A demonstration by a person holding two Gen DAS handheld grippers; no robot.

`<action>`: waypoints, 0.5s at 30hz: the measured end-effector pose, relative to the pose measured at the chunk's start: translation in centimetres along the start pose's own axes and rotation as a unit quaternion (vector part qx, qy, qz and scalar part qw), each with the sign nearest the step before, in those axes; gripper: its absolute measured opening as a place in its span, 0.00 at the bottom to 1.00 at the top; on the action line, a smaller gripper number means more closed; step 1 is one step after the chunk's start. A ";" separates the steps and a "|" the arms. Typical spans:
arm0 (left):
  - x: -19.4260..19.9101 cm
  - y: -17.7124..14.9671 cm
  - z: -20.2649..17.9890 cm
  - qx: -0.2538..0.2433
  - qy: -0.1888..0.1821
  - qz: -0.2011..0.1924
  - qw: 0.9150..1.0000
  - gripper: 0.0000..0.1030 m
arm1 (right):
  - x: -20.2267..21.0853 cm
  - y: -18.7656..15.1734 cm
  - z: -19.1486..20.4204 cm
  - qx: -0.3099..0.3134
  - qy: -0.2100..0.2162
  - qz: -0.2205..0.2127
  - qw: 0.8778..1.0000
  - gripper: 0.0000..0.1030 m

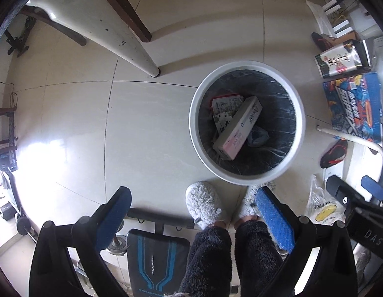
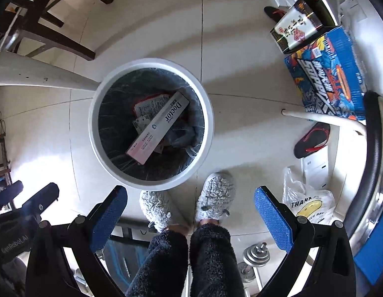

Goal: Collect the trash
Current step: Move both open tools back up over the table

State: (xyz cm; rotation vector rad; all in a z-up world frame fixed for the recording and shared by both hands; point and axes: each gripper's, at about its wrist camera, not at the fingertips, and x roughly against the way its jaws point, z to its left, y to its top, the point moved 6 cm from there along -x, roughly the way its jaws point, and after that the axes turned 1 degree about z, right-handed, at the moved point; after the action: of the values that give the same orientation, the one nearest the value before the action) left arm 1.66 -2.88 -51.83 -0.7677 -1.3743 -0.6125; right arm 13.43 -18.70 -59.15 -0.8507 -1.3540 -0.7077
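A: How far along does the collecting look?

B: Partly done, I'd judge. The white round bin [image 1: 246,121] with its dark liner already holds a long pink-and-white toothpaste box [image 1: 237,128], lying slantwise on top of a red-edged printed packet [image 1: 226,104] and some crumpled grey stuff toward 4 o'clock of the bin's middle.

A: And the tongs?

B: Both spread wide and pinching nothing. The left tongs [image 1: 195,219] hang over the floor with the bin at about 1 o'clock in their view; between the blue pads you see only fluffy grey slippers [image 1: 204,204] and dark fleecy trouser legs. The right tongs [image 2: 191,219] are likewise empty, bin at about 11 o'clock in that view.

A: What seems left?

B: Hard to be certain what counts as trash. A white plastic bag with a yellow smiley [image 2: 309,204] lies on the floor at 3 o'clock of the person's feet, near a black-and-red flip-flop [image 2: 313,139]. That bag looks the likeliest next candidate. The blue printed carton [image 2: 327,74] and the box stacked behind it, at 2 o'clock, may simply be stored goods; I can't tell.

A: So?

B: A fresh pick-up is due, neither hand loaded.
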 end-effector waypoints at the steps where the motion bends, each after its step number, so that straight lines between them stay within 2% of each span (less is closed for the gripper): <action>1: 0.5 -0.4 0.0 0.000 -0.001 -0.001 1.000 1.00 | 0.8 -0.2 0.0 0.000 0.000 -0.004 1.000 1.00; 9: 5.3 -3.3 0.0 0.000 -0.012 -0.003 1.000 1.00 | 6.7 -2.1 -0.1 -0.001 0.001 -0.027 1.000 1.00; 15: 11.3 -5.7 0.3 -0.004 -0.014 -0.013 1.000 1.00 | 12.7 -5.0 -0.3 0.000 0.008 -0.031 1.000 1.00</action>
State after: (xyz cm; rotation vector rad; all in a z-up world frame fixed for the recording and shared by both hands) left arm -1.69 -5.56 -39.94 -0.7684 -1.4101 -0.6290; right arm 10.69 -21.05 -45.97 -0.8051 -1.3706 -0.7603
